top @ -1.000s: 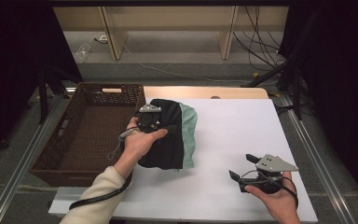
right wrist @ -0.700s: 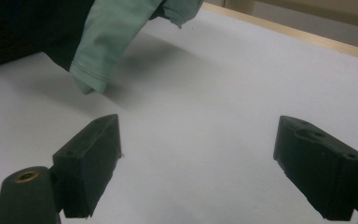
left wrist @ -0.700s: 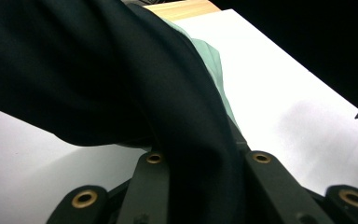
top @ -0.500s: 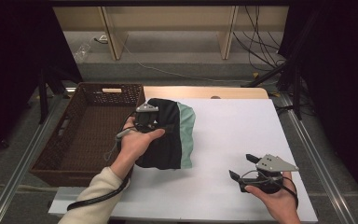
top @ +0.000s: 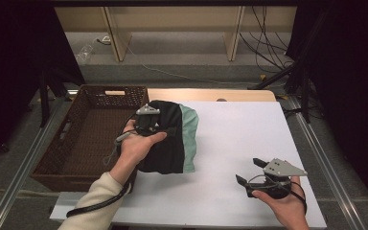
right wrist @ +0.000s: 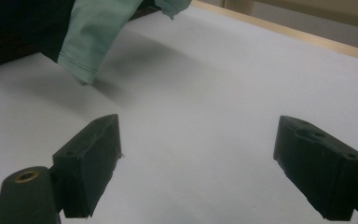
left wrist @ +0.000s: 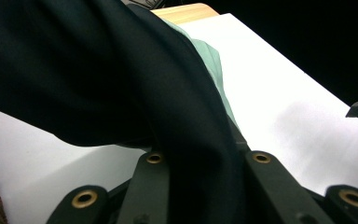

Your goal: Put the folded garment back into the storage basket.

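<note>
A black garment with a pale green lining (top: 172,143) hangs bunched over the left part of the white table (top: 239,129), beside the basket. My left gripper (top: 149,125) sits on top of it, held by a hand, and is shut on the garment. In the left gripper view the black cloth (left wrist: 98,70) runs down between the two jaws, with the green edge (left wrist: 212,60) behind it. My right gripper (top: 250,172) rests low at the table's near right, open, with nothing between its jaws (right wrist: 198,158). In the right gripper view the green hem (right wrist: 98,28) hangs just above the table at the upper left.
A dark brown wicker basket (top: 76,115) stands against the table's left edge, close to the garment. A wooden board (top: 211,94) shows along the table's far edge. Cables and stand legs (top: 278,76) lie on the floor beyond.
The left hand has shifted the garment slightly to the left, toward the basket. The right gripper has stayed where it was.
</note>
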Action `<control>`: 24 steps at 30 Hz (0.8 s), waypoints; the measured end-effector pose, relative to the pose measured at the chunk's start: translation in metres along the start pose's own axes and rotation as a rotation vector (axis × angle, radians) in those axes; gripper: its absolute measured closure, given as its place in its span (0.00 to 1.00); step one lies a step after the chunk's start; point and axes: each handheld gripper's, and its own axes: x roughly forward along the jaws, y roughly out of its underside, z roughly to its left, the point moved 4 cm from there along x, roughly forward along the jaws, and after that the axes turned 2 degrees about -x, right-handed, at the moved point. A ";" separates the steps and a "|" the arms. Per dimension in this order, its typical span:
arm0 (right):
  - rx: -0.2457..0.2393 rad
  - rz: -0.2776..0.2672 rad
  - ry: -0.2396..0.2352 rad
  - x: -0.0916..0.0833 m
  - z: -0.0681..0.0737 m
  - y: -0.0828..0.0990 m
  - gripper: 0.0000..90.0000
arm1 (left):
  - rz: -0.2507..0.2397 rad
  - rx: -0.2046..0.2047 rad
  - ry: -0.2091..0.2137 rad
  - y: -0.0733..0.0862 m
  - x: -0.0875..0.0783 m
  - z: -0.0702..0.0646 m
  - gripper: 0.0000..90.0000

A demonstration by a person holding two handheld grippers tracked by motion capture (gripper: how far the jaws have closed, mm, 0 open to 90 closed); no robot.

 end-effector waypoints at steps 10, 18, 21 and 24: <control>0.001 0.000 0.001 0.000 0.000 0.000 0.17 | -0.006 0.008 -0.008 -0.002 -0.007 0.000 0.86; 0.000 0.000 0.000 0.000 0.000 0.000 0.17 | -0.010 0.006 -0.017 -0.003 -0.012 0.002 0.86; 0.000 0.000 0.000 0.000 0.000 0.000 0.17 | -0.012 0.006 -0.021 -0.003 -0.013 0.002 0.86; 0.000 0.000 0.000 0.000 0.000 0.000 0.17 | -0.011 0.007 -0.023 -0.003 -0.015 0.003 0.86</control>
